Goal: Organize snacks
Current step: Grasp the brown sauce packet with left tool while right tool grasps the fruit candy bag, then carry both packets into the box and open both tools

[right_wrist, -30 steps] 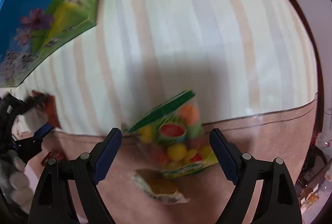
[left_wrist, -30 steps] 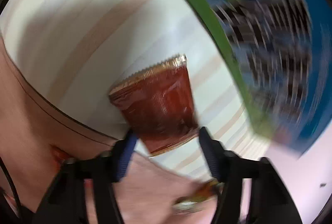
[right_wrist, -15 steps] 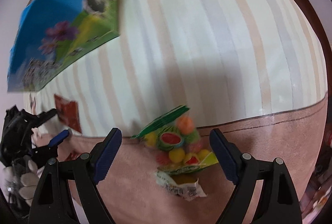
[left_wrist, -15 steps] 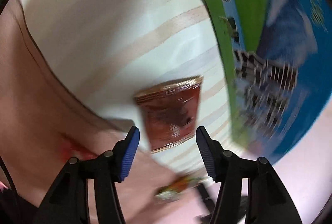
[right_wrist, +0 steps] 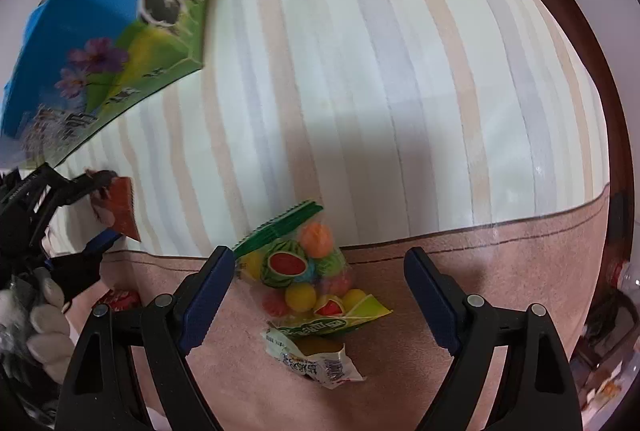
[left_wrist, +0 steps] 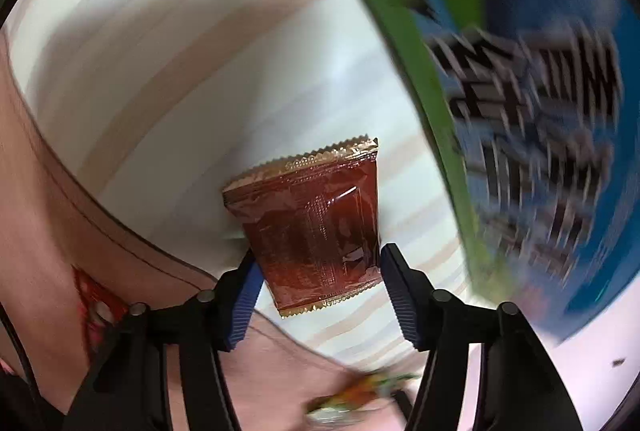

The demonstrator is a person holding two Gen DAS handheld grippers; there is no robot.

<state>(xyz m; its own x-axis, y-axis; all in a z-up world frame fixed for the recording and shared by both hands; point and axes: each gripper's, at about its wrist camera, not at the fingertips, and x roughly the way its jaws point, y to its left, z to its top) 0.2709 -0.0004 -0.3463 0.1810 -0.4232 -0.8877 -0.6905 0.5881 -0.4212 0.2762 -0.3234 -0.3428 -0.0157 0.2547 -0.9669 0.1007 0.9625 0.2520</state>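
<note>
Between the blue pads of the left gripper (left_wrist: 320,253) sits the brown snack packet (left_wrist: 316,223). The jaws have just been opening a little. The left pad is at the packet's edge and the right pad is just beside it, so the grip looks released. Behind it is the striped cloth (left_wrist: 208,63), and the blue-green box (left_wrist: 540,91) is near on the right.

The right gripper (right_wrist: 320,251) is spread wide and holds nothing. It hovers over the fruit candy bag (right_wrist: 312,279), which lies across the cloth's edge onto the pink surface (right_wrist: 480,291). A small white packet (right_wrist: 316,355) touches the bag. Much striped cloth beyond is bare.
</note>
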